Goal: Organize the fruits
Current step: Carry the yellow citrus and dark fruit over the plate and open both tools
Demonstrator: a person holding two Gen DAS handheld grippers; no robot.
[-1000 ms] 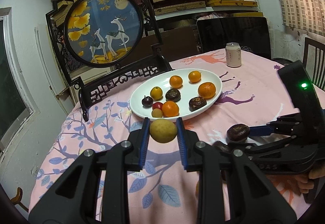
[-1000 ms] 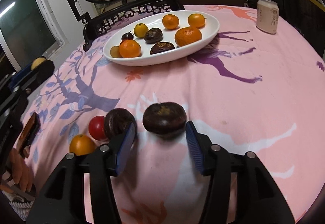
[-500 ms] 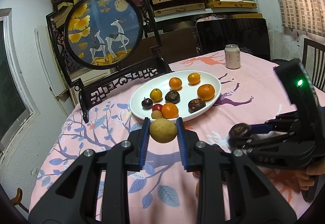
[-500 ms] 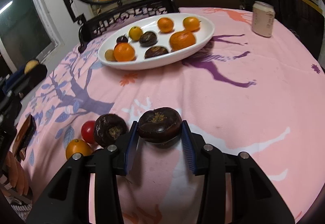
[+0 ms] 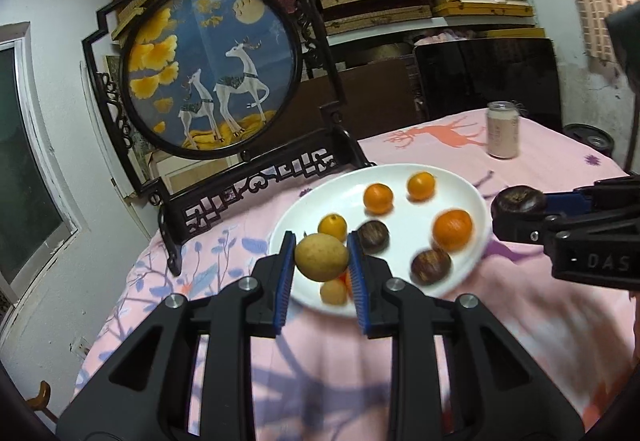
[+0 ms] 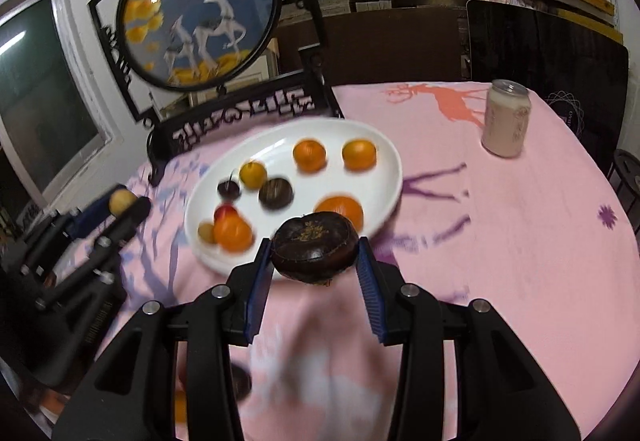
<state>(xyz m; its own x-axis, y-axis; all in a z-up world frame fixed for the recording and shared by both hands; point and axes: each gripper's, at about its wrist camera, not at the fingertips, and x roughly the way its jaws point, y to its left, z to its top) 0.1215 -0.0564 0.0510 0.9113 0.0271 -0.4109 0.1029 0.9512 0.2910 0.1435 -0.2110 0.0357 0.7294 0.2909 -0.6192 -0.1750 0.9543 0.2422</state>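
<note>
Left wrist view: the left gripper (image 5: pixel 321 259) squeezes a yellow fruit (image 5: pixel 321 256) between its blue pads.
Where it is: the yellow fruit is up in the air, over the near edge of the white plate (image 5: pixel 472 197).
Change: a second ago the plate looked farther off. Now it is right under the fingertips, so this hand has moved in.
On the plate: oranges, dark fruits and a few small ones already sit there.
Other hand seen from here: the right gripper (image 5: pixel 516 206) is at the right side, pinching a dark brown fruit (image 5: pixel 518 201) just beside the plate rim.

Right wrist view: the right gripper (image 6: pixel 315 257) is closed tight on the dark brown fruit (image 6: pixel 315 247).
Change: a second ago this fruit lay on the pink tablecloth (image 6: pixel 520 225) with the fingers wide apart. Now it is gripped, lifted and carried near the white plate (image 6: pixel 394 165).
Other hand seen from here: the left gripper (image 6: pixel 124 203) is at the left, with the yellow fruit (image 6: pixel 122 201) in it.
Left behind: a dark fruit and an orange one show low down by the fingers, blurry.
Nearby: a can (image 6: pixel 505 117) stands well apart from the plate.

What it means: both fruits look ready to drop onto the plate, and I think a few more must be fetched after that.
</note>
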